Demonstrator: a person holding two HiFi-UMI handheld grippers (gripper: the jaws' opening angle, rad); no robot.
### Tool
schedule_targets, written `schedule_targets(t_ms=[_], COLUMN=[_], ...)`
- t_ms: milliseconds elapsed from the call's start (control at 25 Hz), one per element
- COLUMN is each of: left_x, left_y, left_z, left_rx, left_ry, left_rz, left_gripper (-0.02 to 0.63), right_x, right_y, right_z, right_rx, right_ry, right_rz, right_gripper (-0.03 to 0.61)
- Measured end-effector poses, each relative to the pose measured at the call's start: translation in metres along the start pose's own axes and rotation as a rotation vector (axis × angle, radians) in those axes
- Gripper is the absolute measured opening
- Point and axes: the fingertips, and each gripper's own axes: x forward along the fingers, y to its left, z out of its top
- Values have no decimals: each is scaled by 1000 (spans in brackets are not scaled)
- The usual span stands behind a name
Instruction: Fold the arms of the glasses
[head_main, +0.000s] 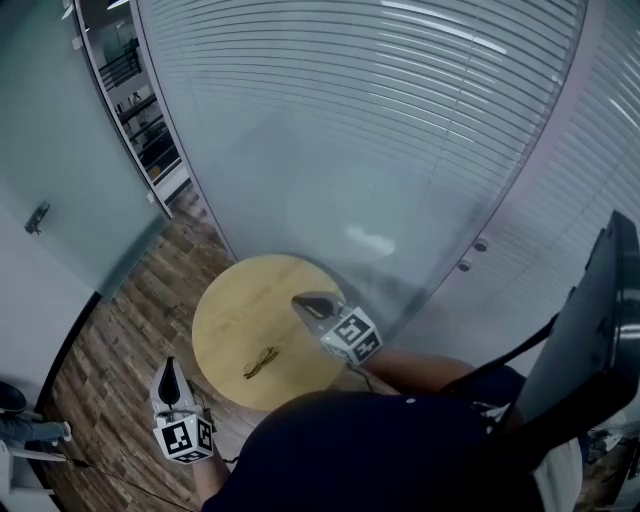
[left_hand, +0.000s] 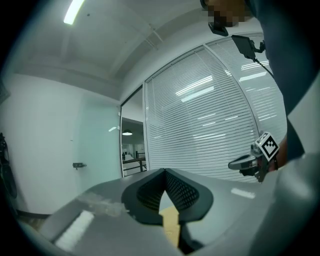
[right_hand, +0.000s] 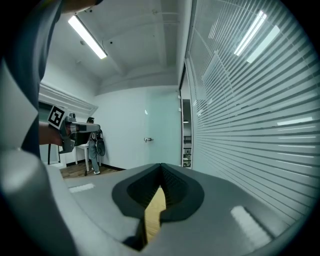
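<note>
Wooden round table (head_main: 215, 310) below me. Both tongs closed, empty: my left gripper (head_main: 171, 370) off the table's left edge, my right gripper (head_main: 310, 304) over its right half. One pair of glasses (head_main: 261, 362) on the table, seen in head view only.

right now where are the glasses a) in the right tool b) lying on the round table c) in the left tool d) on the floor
b: the glasses lie on the round table, apart from the left tool and right tool, both shut and empty
</note>
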Motion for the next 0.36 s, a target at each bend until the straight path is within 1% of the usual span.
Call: schedule_targets(t_ms=[160,360], left_x=[-12,-14], left_y=[12,37], left_z=[-5,-6], left_rx=[-10,-6], left_ry=[14,-18], left_rz=[18,46], left_gripper=[3,3], right_x=[-1,18], right_y=[11,14], right_z=[4,10], right_rx=[1,-11], right_ry=[2,-24], right_rz=[9,16], right_gripper=[9,9])
